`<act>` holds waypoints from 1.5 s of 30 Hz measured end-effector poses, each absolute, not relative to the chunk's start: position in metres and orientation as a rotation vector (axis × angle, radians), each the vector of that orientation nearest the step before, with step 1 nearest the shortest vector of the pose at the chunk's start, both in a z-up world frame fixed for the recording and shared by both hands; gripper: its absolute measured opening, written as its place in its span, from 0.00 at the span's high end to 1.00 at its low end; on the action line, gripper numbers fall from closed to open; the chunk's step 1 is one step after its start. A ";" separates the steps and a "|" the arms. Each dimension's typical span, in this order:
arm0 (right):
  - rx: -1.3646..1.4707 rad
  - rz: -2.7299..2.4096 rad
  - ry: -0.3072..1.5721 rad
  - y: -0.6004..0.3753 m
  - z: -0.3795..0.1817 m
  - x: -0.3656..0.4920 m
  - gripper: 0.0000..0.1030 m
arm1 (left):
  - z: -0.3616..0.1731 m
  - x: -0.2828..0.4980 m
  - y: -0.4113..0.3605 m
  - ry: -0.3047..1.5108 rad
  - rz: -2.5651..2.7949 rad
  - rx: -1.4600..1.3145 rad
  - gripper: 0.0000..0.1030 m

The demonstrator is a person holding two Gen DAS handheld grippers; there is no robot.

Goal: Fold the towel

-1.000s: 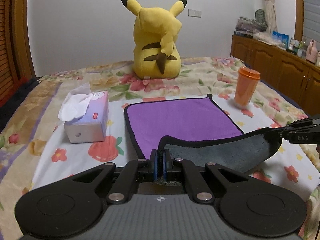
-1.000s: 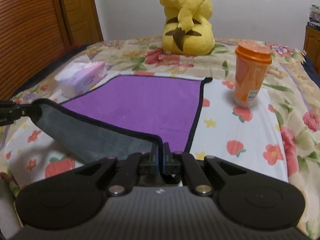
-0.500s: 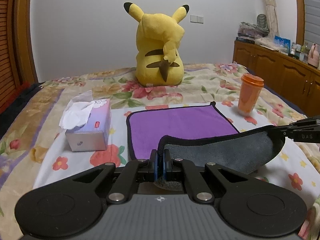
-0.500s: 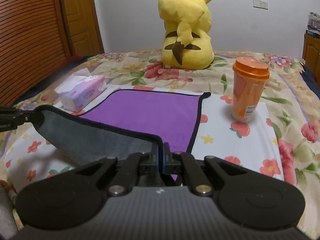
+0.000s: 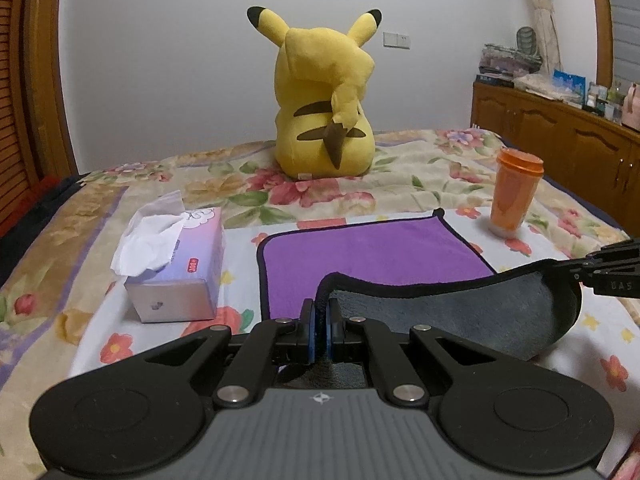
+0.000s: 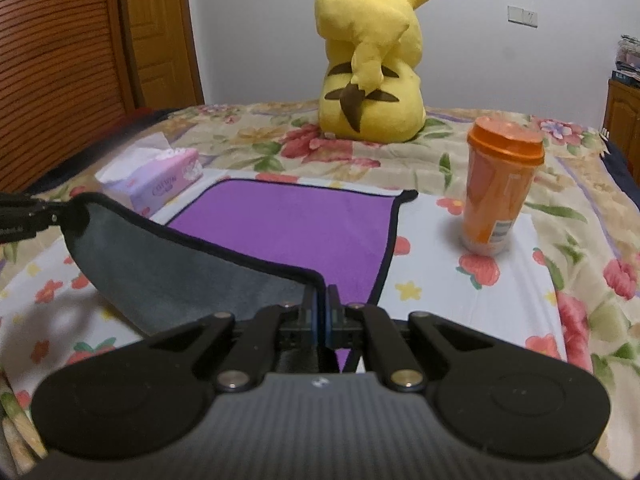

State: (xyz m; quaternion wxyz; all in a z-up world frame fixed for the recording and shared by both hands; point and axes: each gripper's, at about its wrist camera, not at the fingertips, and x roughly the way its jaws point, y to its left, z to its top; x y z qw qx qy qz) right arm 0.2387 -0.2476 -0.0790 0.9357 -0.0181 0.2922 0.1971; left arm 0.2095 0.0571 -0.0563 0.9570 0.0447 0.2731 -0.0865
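Right up close, our left gripper (image 5: 319, 322) is pinched tight on one near corner of the towel (image 5: 372, 256) and our right gripper (image 6: 320, 312) is clamped on the other, so the grey underside sags between us above the bed (image 5: 80, 240). Beyond, the purple half lies flat, tissue box (image 5: 176, 268) to its left, orange cup (image 6: 500, 188) to its right, yellow plush (image 5: 324, 100) at the far end.

A bed (image 5: 420, 168) with a floral cover fills the room's middle. Behind it stands a plain white wall (image 5: 180, 60) bearing a switch plate (image 6: 522, 14). Right of the bed runs a cluttered wooden cabinet (image 5: 560, 132); left, a wooden door (image 6: 156, 32).
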 end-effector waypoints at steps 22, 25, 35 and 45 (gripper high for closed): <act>-0.038 0.420 0.558 -0.240 -0.081 0.268 0.96 | -0.061 0.238 0.047 0.510 -0.180 0.135 0.92; -0.027 0.425 0.550 -0.241 -0.077 0.275 0.96 | -0.057 0.243 0.048 0.505 -0.178 0.124 0.92; -0.003 0.424 0.520 -0.245 -0.069 0.297 0.96 | -0.042 0.256 0.047 0.470 -0.175 0.097 0.92; -0.019 0.429 0.482 -0.238 -0.062 0.320 0.96 | -0.041 0.286 0.049 0.462 -0.144 0.086 0.92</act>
